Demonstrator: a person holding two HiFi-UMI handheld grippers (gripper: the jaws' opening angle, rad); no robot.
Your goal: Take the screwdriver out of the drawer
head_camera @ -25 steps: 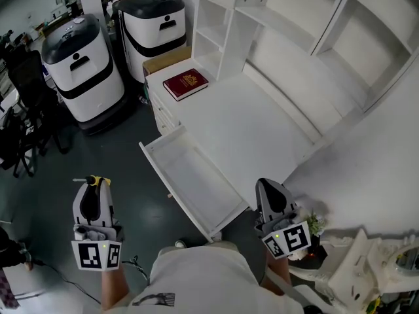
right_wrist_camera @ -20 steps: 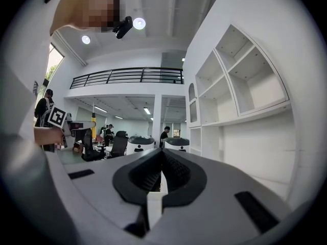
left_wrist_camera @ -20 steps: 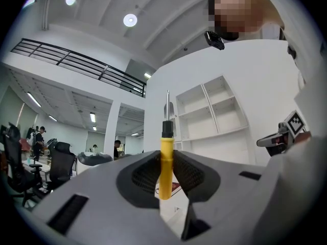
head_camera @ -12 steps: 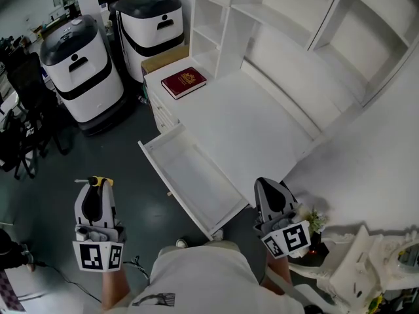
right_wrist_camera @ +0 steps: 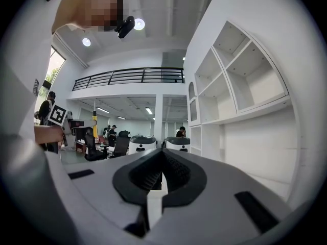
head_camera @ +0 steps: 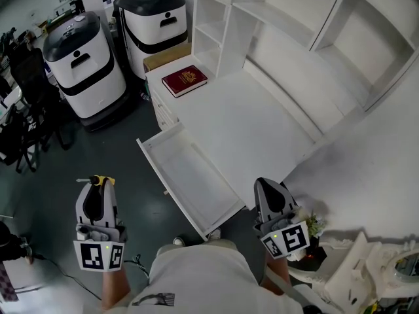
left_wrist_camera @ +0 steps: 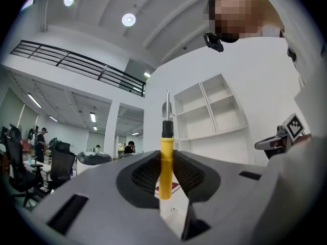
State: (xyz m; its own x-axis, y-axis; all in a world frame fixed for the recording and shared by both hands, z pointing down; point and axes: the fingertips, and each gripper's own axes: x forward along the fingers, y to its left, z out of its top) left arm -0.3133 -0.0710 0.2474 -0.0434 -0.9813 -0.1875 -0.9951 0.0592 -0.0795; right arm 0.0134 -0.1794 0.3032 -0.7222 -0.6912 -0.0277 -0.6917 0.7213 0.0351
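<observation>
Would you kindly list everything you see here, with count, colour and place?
yellow-handled screwdriver: one, yellow and black, clamped in left tool
white pull-out drawer: one, white, open and empty, at the desk's front
white desk top: one, white, centre
dark red hardcover book: one, red, desk's far-left corner
white shelving unit: one, white, behind desk
white-and-black rounded machines: two, floor, upper left
left tool: one, grey, lower left
right tool: one, grey, lower right, shut, empty

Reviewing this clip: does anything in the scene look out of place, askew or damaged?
Only the drawer stands out: it is pulled out from the desk and empty. The screwdriver is clamped in the left tool, away from the drawer. Nothing looks spilled or broken.
</observation>
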